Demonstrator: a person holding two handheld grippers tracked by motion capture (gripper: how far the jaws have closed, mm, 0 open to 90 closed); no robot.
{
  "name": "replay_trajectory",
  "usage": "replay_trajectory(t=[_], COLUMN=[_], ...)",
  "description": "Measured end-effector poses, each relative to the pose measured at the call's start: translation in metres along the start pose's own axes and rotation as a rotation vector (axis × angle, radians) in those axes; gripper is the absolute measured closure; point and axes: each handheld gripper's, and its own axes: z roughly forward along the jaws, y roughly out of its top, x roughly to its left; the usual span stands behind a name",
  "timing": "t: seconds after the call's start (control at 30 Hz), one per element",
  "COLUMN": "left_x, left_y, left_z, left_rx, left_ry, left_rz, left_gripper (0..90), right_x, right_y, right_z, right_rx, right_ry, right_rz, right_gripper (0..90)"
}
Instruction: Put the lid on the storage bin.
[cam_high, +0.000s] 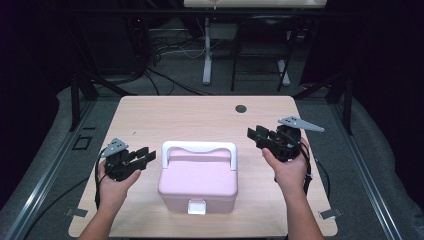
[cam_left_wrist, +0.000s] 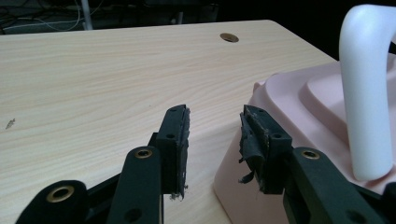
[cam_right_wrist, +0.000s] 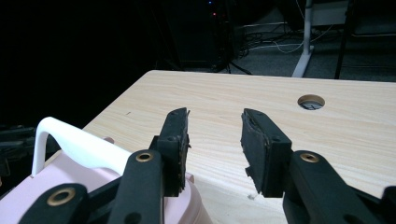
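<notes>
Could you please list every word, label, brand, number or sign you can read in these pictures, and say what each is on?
None: no readable text anywhere.
The pink plastic carry box with a white handle bears no lettering or label.
The light wooden table is unmarked.

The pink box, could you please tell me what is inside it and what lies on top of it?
The pink box is closed, its white latch down at the front, so its contents are hidden. On top, only its white handle lies folded back along the lid's far edge.

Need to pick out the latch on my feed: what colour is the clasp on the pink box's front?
White, on the clasp of the pink box; it shows best in the high view.
</notes>
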Motion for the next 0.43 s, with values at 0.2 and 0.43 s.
replay_trajectory(t=[0.2, 0.43], left_x=[0.006, 0.013], left_y=[-0.009, -0.018], left_z=[-0.003, -0.005], left_rx=[0.008, 0.023], left_ry=[0.013, 0.020], left_rz=[0.000, -0.007], left_gripper=[60.7, 58.2], right_x=[-0.002, -0.004], right_y=[-0.002, -0.006], right_z=[0.004, 0.011], right_rx=[0.017, 0.047], right_ry=[-0.004, -0.009], right_rz=[-0.001, 0.001], right_gripper=[60.5, 58.3])
